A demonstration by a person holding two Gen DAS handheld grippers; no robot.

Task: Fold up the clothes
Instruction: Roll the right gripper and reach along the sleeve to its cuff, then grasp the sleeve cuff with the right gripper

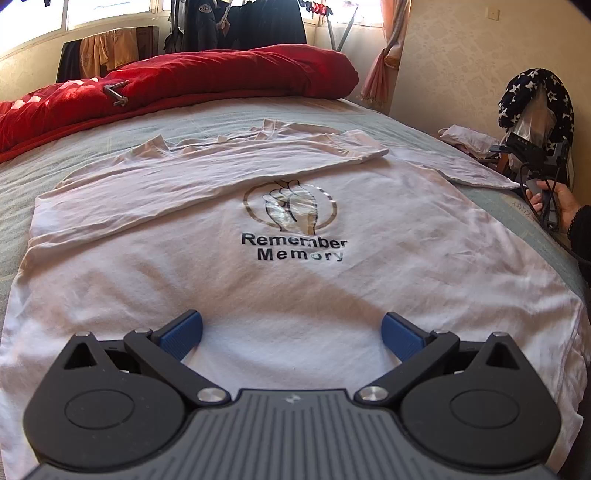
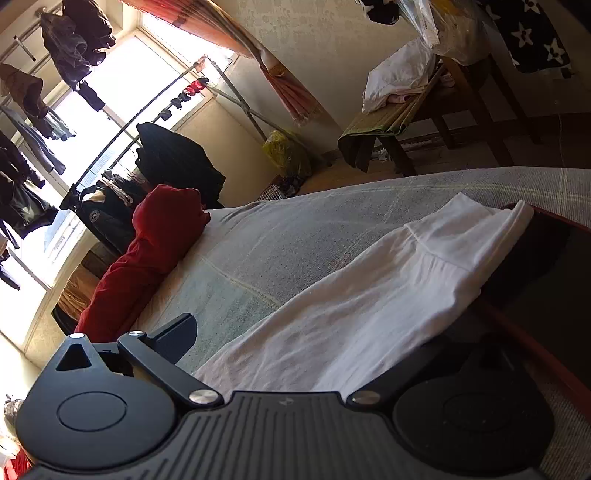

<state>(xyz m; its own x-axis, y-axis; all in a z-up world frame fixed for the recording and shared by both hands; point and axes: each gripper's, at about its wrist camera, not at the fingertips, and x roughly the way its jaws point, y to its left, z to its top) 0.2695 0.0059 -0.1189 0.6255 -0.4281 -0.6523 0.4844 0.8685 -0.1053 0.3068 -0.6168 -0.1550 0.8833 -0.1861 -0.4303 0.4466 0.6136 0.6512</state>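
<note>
Far left on the bed, a rumpled red quilt (image 1: pixel 207 79) lies bunched along the head end, well behind the shirt, with a small metal tool (image 1: pixel 117 94) resting on it. Behind it dark clothes (image 1: pixel 236 26) hang against the bright window. At the right stands a wooden chair (image 2: pixel 461 107) draped with a star-print cloth (image 1: pixel 535 92) and a pile of pale garments (image 2: pixel 399 79). Nothing lies on the shirt itself.

Your white T-shirt (image 1: pixel 295 258) is spread across the grey-green bedspread (image 1: pixel 92 136), print side up: a fist in a ring above the words "Remember Memory". Its left side is already folded inward in a long diagonal flap, sleeve lying across the chest; the right sleeve (image 1: pixel 476 171) still reaches out to the bed's edge.

Your left gripper (image 1: pixel 291 334) hovers low over the hem, pointing up the shirt, jaws spread wide with only cloth showing between the ribbed blue pads (image 1: pixel 183 334); it grasps nothing.

Your right hand (image 1: pixel 554 203) holds the right gripper (image 2: pixel 303 332) at the bed's right edge, rolled steeply to one side. White fabric runs into its mouth and drapes over its right finger; one dark finger (image 2: pixel 177 336) shows on the left. You cannot tell from here whether it is clamped on the sleeve (image 2: pixel 443 251).

The cotton is thin, softly creased; the bedspread is coarse-woven with pale stitched lines.
</note>
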